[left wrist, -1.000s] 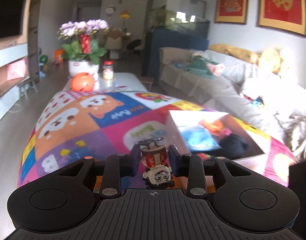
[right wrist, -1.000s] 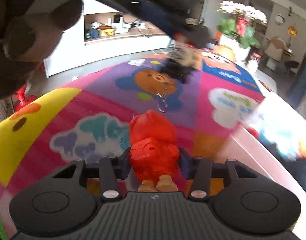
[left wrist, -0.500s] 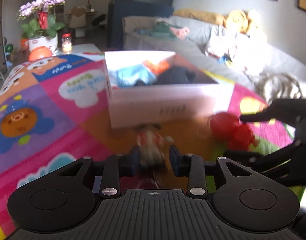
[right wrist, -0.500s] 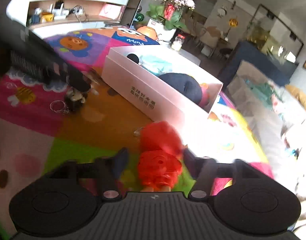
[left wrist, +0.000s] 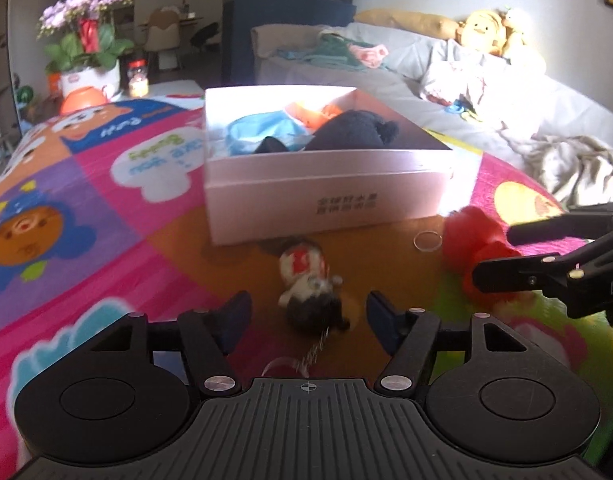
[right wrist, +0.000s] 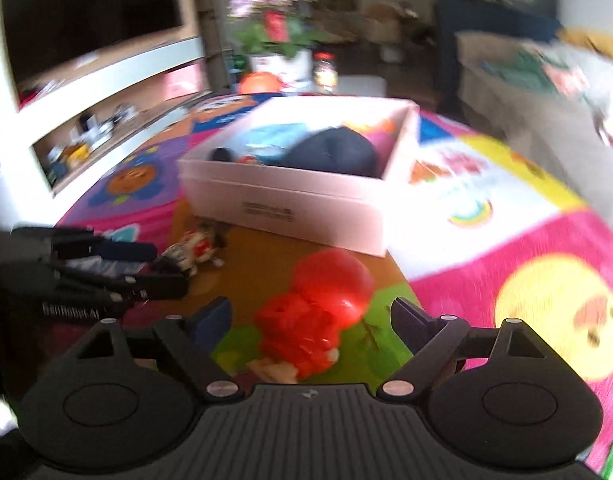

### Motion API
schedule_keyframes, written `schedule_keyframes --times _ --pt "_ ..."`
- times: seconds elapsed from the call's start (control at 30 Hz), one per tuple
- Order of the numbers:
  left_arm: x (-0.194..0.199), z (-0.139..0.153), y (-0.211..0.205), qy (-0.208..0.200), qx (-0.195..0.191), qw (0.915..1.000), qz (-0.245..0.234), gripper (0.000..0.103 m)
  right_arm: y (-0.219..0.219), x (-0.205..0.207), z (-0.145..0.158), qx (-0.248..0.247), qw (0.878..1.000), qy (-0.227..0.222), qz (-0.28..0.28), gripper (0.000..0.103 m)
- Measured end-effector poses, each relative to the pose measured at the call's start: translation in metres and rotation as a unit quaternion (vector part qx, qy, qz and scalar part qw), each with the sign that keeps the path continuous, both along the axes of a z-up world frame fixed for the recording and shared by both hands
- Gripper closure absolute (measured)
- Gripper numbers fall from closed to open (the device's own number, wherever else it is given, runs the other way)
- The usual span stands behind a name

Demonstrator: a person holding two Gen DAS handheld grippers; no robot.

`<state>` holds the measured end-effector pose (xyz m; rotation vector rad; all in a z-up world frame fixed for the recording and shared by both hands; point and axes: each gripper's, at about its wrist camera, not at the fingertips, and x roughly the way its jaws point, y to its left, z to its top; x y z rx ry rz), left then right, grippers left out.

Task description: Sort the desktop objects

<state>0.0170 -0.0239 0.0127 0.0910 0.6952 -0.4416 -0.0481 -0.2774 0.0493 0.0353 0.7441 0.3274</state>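
My left gripper (left wrist: 308, 316) is open, its fingers apart on either side of a small black-and-white keychain figure (left wrist: 308, 288) that lies on the mat just ahead of them. My right gripper (right wrist: 312, 320) is open around a red toy figure (right wrist: 318, 320) lying on the mat; the toy also shows in the left wrist view (left wrist: 472, 242). A white open box (left wrist: 330, 196) stands just beyond both toys and holds a dark plush, a blue item and an orange item. The box also shows in the right wrist view (right wrist: 306, 200).
The colourful cartoon play mat (left wrist: 86, 208) covers the table. A flower pot (left wrist: 88, 76), an orange ball (left wrist: 84, 98) and a jar (left wrist: 138, 80) stand at the far end. A sofa (left wrist: 486, 92) with clothes and plush toys lies to the right.
Both grippers came down in front of the box and opened. The keychain figure and the red toy, held a second ago, now lie on the mat.
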Motion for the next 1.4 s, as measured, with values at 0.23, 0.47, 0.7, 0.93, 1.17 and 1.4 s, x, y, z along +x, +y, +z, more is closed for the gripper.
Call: schedule_keyframes --times 0.23,0.47,0.7,0.93,1.17,1.4 --pt "-0.003 -0.001 -0.007 -0.014 0.026 0.9995 -0.005 0.066 0.0 0.021 -0.017 0.034 0.997 0.048 -0.045 0.03" --pt "-0.04 0.013 0.001 -0.038 0.043 0.9982 -0.018 0.066 0.013 0.0 -0.009 -0.024 0.999 0.032 0.016 0.054" --pt "-0.057 0.061 0.008 -0.115 0.025 0.993 -0.009 0.068 -0.006 -0.027 0.048 0.022 0.999 -0.031 0.029 0.054" --pt "-0.01 0.111 -0.015 -0.193 0.009 0.9811 -0.008 0.068 -0.021 -0.04 0.113 0.033 0.99 -0.135 0.03 0.054" --pt "0.072 0.131 -0.038 -0.214 -0.024 0.9765 0.001 0.042 -0.035 -0.017 0.123 0.024 0.988 -0.154 0.003 0.054" --pt "0.057 0.072 0.021 -0.116 -0.035 0.9896 0.079 0.023 -0.043 0.023 0.118 0.025 0.991 -0.131 -0.006 0.054"
